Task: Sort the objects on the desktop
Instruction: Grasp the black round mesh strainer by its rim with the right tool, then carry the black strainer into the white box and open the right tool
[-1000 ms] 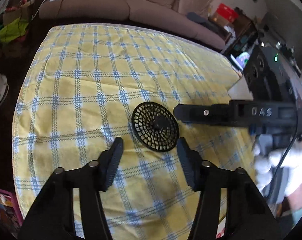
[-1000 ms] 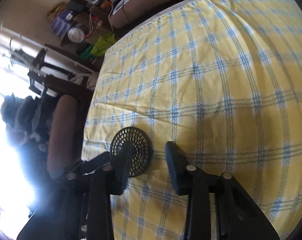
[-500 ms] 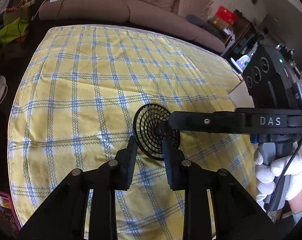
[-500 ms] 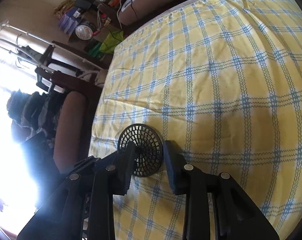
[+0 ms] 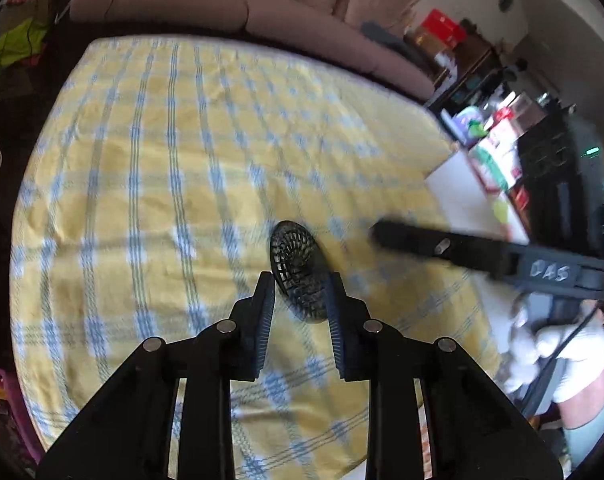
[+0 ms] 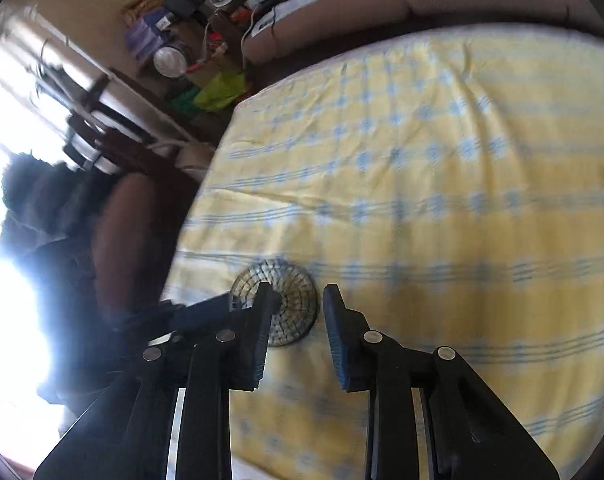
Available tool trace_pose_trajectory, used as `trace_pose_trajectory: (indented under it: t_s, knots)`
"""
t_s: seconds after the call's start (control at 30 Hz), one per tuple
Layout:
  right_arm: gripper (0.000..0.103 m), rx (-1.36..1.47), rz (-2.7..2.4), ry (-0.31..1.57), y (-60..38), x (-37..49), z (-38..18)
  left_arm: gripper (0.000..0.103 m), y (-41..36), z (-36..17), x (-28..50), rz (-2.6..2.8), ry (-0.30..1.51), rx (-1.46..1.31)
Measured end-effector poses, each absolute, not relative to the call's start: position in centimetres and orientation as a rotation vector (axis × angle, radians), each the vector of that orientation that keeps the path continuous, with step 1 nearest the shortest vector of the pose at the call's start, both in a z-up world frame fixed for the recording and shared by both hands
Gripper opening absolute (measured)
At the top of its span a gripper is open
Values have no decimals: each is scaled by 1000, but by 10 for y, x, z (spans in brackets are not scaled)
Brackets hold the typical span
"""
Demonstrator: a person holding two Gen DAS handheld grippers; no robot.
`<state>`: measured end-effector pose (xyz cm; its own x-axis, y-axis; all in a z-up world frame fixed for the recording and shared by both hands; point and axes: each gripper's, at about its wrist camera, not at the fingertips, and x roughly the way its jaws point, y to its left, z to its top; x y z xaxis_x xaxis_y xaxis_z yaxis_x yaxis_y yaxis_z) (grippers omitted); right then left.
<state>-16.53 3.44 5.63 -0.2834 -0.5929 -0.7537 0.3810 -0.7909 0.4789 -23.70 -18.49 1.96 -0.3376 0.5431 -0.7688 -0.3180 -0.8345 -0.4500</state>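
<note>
A round black mesh disc (image 5: pixel 298 270) stands tilted on edge between the fingers of my left gripper (image 5: pixel 302 304), which is shut on its lower rim above the yellow checked tablecloth (image 5: pixel 150 184). The disc also shows in the right wrist view (image 6: pixel 286 300), held by the left gripper's fingers (image 6: pixel 206 312) coming in from the left. My right gripper (image 6: pixel 296 320) is open and empty, just right of the disc; in the left wrist view it (image 5: pixel 385 236) reaches in from the right, apart from the disc.
A brown sofa (image 5: pixel 230 4) runs along the table's far edge. A white box (image 5: pixel 461 196) and cluttered shelves (image 5: pixel 501 136) stand at the right. A dark armchair (image 6: pixel 118 240) sits off the table's left edge. A pink bin (image 5: pixel 2 396) is at lower left.
My left gripper has closed on the mesh disc and tipped it up on edge off the cloth. My right gripper has drawn back to the right, away from the disc.
</note>
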Motion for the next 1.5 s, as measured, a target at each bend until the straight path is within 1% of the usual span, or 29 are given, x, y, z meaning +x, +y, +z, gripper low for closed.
trace_pose_trajectory:
  t_s: [0.1,0.27,0.4,0.43,0.47,0.5,0.57,0.63,0.7,0.73,0.77,0.87,0.97,1.0,1.07,1.17,1.3,1.5]
  knots:
    - [28,1312,-2108,-177,24,-158,58,23,-184,10,-237,2175,-280,-1399]
    - [29,1357,-2054,1,-14,-160,47,23,-184,12,-236,2175,-244,-1389]
    - [29,1424,-2039,35,-23,-162,31,23,-186,12,-234,2166,-235,-1379]
    - [28,1433,-2037,41,-26,-163,28,25,-185,13,-233,2166,-214,-1371]
    - [23,1445,-2035,46,-28,-164,26,28,-183,13,-232,2162,-188,-1362]
    - [16,1453,-2030,43,-30,-165,25,31,-180,14,-230,2156,-158,-1345]
    - [16,1453,-2024,53,-31,-166,24,42,-177,16,-228,2147,-134,-1331]
    - [15,1456,-2016,47,-30,-168,26,45,-175,16,-229,2143,-134,-1324]
    - [15,1462,-2010,-5,-25,-170,29,45,-172,16,-228,2141,-133,-1323]
    - [15,1452,-2011,-28,-22,-169,34,43,-172,16,-229,2139,-143,-1325]
    - [15,1444,-2010,-34,-21,-168,37,34,-173,17,-229,2136,-166,-1326]
    - [15,1411,-2017,-9,-23,-163,52,27,-179,20,-233,2112,-286,-1320]
    - [16,1371,-2033,-12,-19,-158,71,15,-184,33,-231,2106,-380,-1283]
    - [16,1360,-2038,-24,-16,-157,77,15,-186,39,-230,2104,-418,-1262]
    - [16,1324,-2053,-57,-6,-153,92,10,-186,51,-227,2094,-495,-1226]
    - [16,1288,-2067,-82,11,-145,114,8,-176,72,-215,2111,-513,-1177]
    - [16,1256,-2102,-86,41,-128,138,7,-148,93,-200,2084,-544,-1160]
    - [16,1221,-2176,-173,132,-100,172,7,-67,128,-178,2009,-458,-1149]
